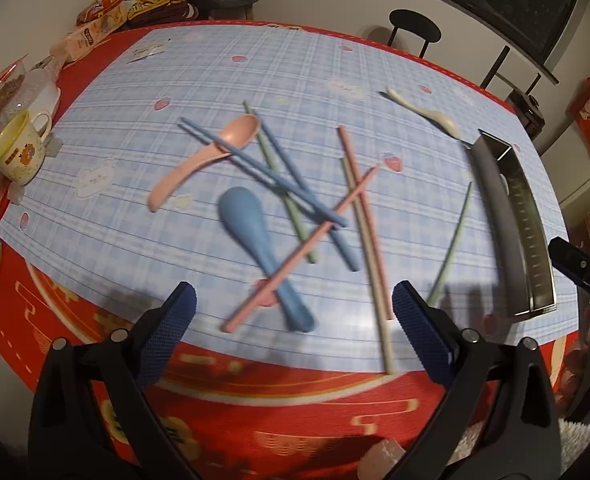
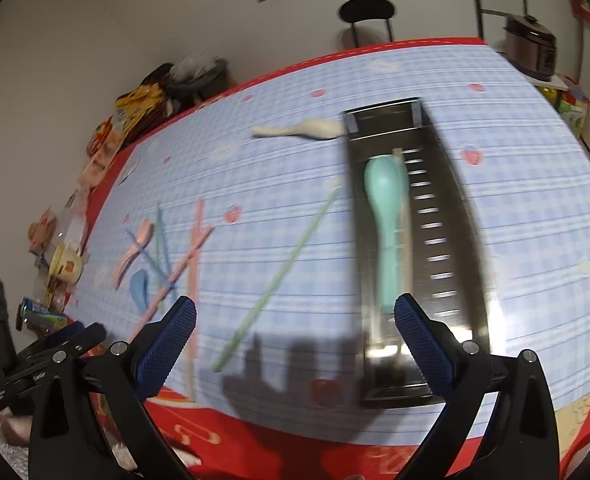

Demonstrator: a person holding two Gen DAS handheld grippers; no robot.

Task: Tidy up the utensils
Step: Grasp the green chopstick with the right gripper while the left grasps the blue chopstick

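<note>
The left tongs (image 1: 293, 312) hang with their blue pads spread apart and empty above the near edge of the table (image 1: 143, 200). Just beyond them lies a crossed heap: a blue spoon (image 1: 255, 236), a pink chopstick (image 1: 299, 252) over its handle, a blue chopstick (image 1: 263, 172) across a pink spoon (image 1: 199, 160), and a cream chopstick (image 1: 371, 264) running toward the table's edge.

The right tongs (image 2: 295, 320) are likewise spread and hold nothing, poised over the near end of the metal tray (image 2: 471, 216). Inside the tray lies a teal spoon (image 2: 387, 216), bowl toward the far end, with a pale stick close along its right side. Left of the tray a green chopstick (image 2: 279, 276) lies alone on the cloth, slanting; a cream spoon (image 2: 307, 130) sits at the tray's far left corner, touching or nearly so. The heap lies well left of the tray.

Far left of the tray, at the table's edge, stand a yellow mug (image 1: 17, 152) and assorted snack packets (image 1: 95, 24). Motion blur smears the right view, so the tray's near end and the heap's layering are hard to read there.
</note>
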